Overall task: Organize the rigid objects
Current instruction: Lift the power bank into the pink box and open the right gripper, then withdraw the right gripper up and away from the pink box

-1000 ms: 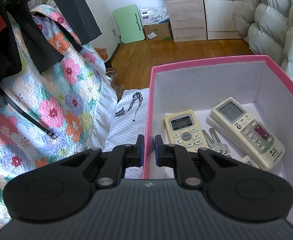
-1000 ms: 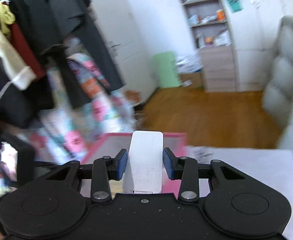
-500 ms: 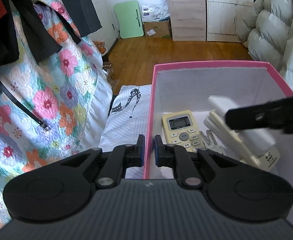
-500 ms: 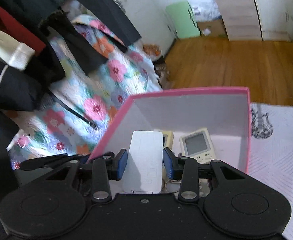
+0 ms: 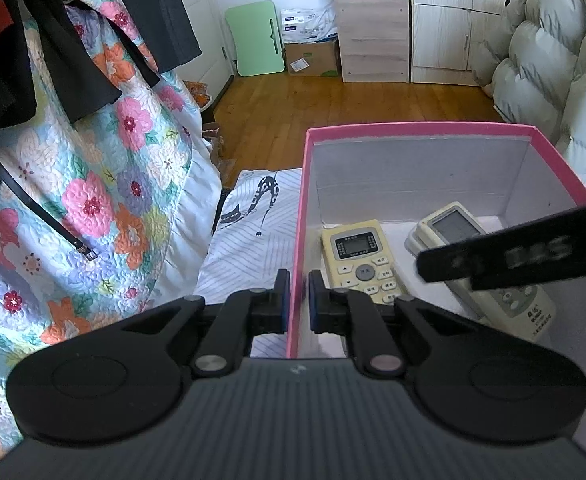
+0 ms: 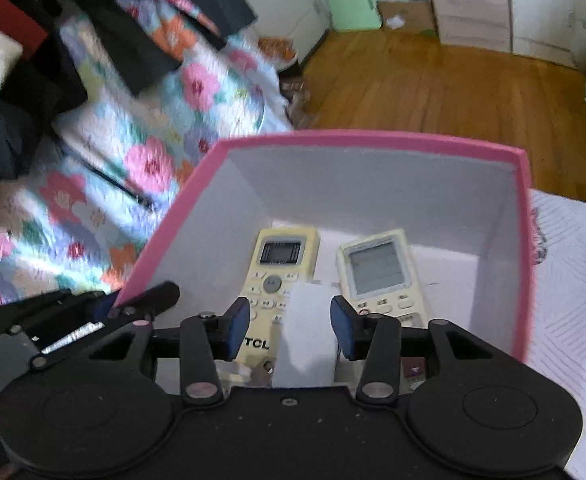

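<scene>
A pink-rimmed box (image 5: pixel 413 128) (image 6: pixel 373 138) with a white inside holds a yellow TCL remote (image 5: pixel 361 260) (image 6: pixel 281 264) and a cream remote (image 5: pixel 489 280) (image 6: pixel 381 272). My left gripper (image 5: pixel 299 304) is shut on the box's left wall. My right gripper (image 6: pixel 291 328) is inside the box with its jaws spread wider than a blurred white flat object (image 6: pixel 307 336) between them. The right gripper also crosses the left wrist view (image 5: pixel 533 252), blurred.
The box stands on a white patterned cloth (image 5: pixel 249 240) (image 6: pixel 573 280). A flowered quilt (image 5: pixel 93 184) with dark clothes hangs at the left. Wooden floor, a drawer cabinet (image 5: pixel 373 36), a green panel (image 5: pixel 257 38) and a padded coat (image 5: pixel 553 72) lie beyond.
My right gripper has gone down into the box and its jaws have spread apart from the white object, which looks blurred. My left gripper still grips the box wall.
</scene>
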The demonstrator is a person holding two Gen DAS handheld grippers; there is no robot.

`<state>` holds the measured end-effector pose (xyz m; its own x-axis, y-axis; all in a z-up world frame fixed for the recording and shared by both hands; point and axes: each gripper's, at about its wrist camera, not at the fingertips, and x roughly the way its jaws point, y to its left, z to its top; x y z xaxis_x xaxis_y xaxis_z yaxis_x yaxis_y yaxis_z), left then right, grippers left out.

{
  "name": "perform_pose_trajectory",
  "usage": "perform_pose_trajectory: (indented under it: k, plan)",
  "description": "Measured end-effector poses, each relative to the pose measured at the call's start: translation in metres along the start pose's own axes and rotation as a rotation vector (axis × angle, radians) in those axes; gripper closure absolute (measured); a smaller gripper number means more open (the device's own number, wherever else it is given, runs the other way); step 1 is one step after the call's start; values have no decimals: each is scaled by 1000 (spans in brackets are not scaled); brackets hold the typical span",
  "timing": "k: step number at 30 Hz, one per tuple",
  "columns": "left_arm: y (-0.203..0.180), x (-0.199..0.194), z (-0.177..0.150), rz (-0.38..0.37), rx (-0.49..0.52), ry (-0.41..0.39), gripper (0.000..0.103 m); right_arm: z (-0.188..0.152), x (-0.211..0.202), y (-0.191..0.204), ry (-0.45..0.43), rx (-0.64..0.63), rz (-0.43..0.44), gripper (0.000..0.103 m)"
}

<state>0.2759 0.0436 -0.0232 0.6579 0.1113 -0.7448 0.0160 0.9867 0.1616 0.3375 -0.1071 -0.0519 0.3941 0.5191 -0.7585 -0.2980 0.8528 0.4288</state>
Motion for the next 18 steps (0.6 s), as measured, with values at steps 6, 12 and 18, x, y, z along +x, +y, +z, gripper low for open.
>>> perform_pose_trajectory:
  k: [6, 12, 18]
  plan:
    - [-4, 1, 0, 13, 12, -1, 94, -25, -54, -3, -132, -33, 22, 51]
    - [-4, 1, -1, 11, 9, 6, 94, -56, -95, 4, -233, -157, -1, 50]
    - [-7, 2, 0, 27, 30, 4, 94, -80, -124, 4, -332, -172, 10, 50]
